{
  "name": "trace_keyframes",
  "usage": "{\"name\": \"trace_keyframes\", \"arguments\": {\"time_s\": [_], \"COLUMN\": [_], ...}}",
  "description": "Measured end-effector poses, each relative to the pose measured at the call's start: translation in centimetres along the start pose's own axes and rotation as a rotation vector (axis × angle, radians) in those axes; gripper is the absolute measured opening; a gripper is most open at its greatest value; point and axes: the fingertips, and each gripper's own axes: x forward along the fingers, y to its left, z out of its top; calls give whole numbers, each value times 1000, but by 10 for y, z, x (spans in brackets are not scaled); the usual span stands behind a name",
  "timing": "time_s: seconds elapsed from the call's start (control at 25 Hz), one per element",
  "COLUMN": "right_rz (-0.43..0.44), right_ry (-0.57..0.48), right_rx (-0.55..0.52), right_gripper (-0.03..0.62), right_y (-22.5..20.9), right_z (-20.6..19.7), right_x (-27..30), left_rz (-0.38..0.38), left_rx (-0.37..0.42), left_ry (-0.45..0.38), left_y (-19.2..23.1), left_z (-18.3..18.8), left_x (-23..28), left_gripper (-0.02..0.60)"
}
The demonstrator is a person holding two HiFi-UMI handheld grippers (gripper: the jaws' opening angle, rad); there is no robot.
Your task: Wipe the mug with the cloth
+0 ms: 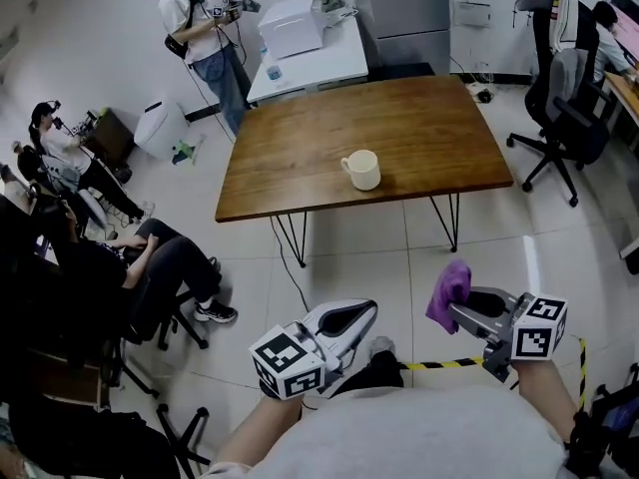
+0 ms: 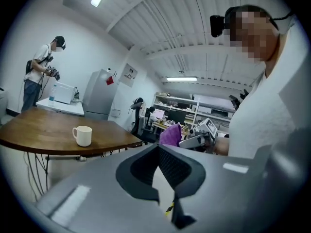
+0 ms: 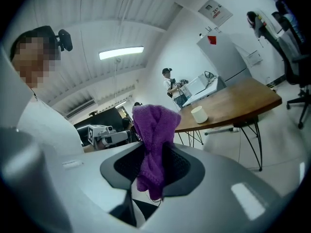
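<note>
A cream mug (image 1: 362, 169) stands upright on the wooden table (image 1: 300, 173), handle to the left; it also shows as the mug (image 2: 83, 135) and the mug (image 3: 198, 114). My right gripper (image 1: 455, 307) is shut on a purple cloth (image 1: 448, 292), which hangs bunched between its jaws as the cloth (image 3: 151, 147). My left gripper (image 1: 371, 312) is shut with nothing in it. Both grippers are held low near my body, well short of the table. The left gripper view shows the cloth (image 2: 171, 135) off to the right.
Black office chairs (image 1: 564, 103) stand right of the table. People sit at the left (image 1: 110, 257), and one person (image 1: 205, 38) stands by a white table (image 1: 310, 63) with a printer. Yellow-black tape (image 1: 439, 364) marks the tiled floor near my feet.
</note>
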Motion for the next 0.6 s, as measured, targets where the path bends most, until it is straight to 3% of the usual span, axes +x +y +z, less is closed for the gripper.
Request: {"name": "trace_keyframes", "arguments": {"time_s": [0.24,0.48,0.6], "right_rz": [34,21,7], "right_ry": [-39,-22,-10], "right_rx": [-47,-53,-70], "right_gripper": [114,114,114], "right_y": [43,63,69], "right_z": [-12,-31,-34], "right_x": [-24,-36,-32], "left_rz": [29,7,-9], "left_rx": [3,64,31], "left_ry": [-4,38,35], "left_y": [-43,-78,-83], "left_z": [7,-5,-11], "left_x": [-11,-3,-5], "left_gripper": [2,2,2]}}
